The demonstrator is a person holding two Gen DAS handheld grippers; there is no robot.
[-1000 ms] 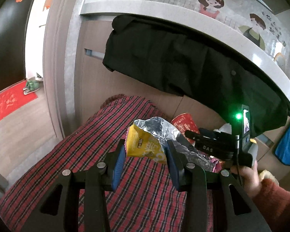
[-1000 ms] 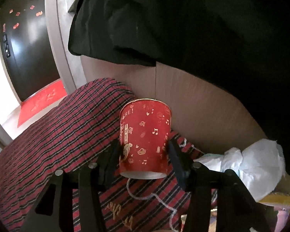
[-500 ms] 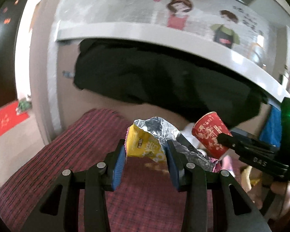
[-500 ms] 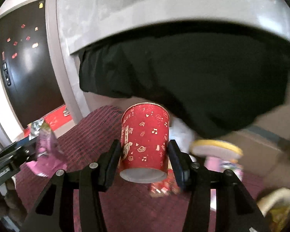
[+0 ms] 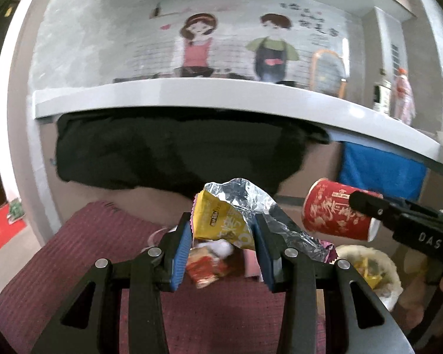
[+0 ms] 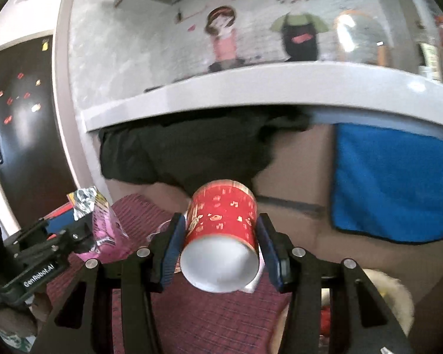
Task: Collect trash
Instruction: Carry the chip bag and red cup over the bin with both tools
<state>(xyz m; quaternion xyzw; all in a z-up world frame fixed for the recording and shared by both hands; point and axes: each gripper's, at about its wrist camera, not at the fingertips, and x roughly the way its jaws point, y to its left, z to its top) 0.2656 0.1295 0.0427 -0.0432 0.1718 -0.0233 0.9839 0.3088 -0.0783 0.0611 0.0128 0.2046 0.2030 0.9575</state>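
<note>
Wrapper [image 5: 221,224] in left gripper [image 5: 223,246]; cup [image 6: 221,230] in right gripper [image 6: 221,244].

- Right gripper [image 6: 221,243] clamps a red paper cup with gold music notes [image 6: 223,230], white base toward the camera, centre frame.
- Left gripper [image 6: 71,236], lower left, grips a crumpled pink-and-silver foil wrapper [image 6: 99,221].
- Blue towel [image 6: 395,183] hangs at right.

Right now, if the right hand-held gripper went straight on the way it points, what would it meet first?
Probably the black cloth hanging under the white shelf, straight ahead beyond the red paper cup that the right hand-held gripper holds. Depth is unclear, so the brown panel beside the cloth is possible.
</note>
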